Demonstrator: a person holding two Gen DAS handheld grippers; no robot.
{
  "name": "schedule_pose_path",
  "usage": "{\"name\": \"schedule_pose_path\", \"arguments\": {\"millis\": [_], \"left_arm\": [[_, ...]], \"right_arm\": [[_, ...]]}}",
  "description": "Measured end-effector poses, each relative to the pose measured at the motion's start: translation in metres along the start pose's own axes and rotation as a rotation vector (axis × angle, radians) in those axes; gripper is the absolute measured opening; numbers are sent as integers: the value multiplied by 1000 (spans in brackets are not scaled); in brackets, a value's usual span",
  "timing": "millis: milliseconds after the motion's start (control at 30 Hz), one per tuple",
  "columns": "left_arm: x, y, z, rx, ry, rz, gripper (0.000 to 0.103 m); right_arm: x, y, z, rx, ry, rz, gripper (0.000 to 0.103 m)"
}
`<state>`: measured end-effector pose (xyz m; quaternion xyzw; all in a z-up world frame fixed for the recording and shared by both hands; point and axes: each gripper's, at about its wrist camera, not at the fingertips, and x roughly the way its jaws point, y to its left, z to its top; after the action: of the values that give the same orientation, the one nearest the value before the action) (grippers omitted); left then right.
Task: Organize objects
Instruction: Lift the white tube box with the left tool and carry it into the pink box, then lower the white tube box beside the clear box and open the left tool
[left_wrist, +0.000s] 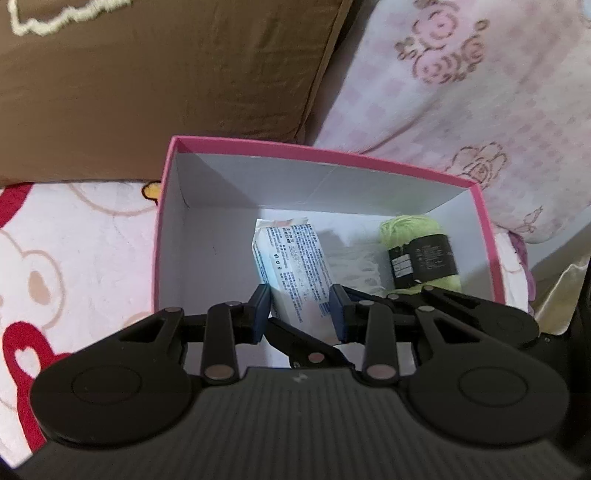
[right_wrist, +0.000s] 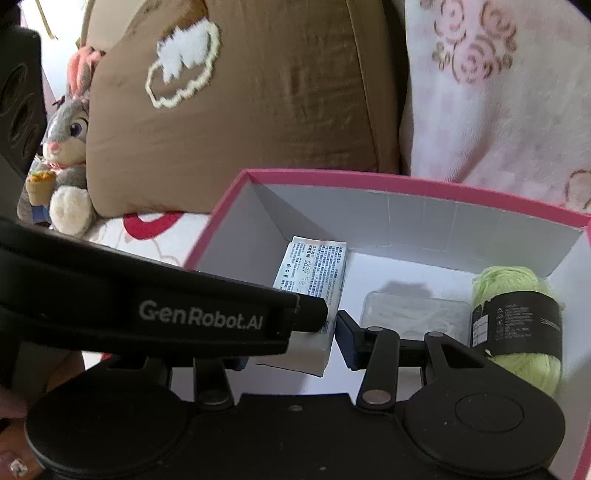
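The pink box is the landmark here, sitting open on the patterned bedding with the brown cushion behind it and the pink floral blanket to its far right. Inside the box, three things are already down: a green yarn skein with a black label at the right end, a clear flat packet on the floor beside it, and the white printed pack left of centre.

The left gripper hangs over the box's near edge, its blue pads pressed on either side of the white printed pack, so it is pinching that pack (lowering it in, by the look of it). The right gripper sits just alongside, drawn narrow; whether it grips anything cannot be told, since the other tool's black body covers its left finger.

Progress looks well along, with the pack's release the step remaining.

Only the right wrist view shows the plush rabbit left of the cushion, well outside the box, and the clear packet plainly; the left wrist view alone shows both pads on the pack.
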<state>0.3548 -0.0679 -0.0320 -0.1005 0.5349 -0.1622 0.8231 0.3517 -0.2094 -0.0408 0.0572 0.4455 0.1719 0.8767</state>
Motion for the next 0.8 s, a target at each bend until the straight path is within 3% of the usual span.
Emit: {"name": "schedule_pose_path", "arguments": {"millis": [233,467,800], "left_arm": [[24,17,9,-28,40,-22,31],[36,17,11,-7,26,38,29],[38,30,14,-70,-16,-5,28]], "right_arm": [[22,-3,5,-21,72,-24,51],[43,5,16,-52,124,-53,51],[37,5,15,-73,82,-89,52]]}}
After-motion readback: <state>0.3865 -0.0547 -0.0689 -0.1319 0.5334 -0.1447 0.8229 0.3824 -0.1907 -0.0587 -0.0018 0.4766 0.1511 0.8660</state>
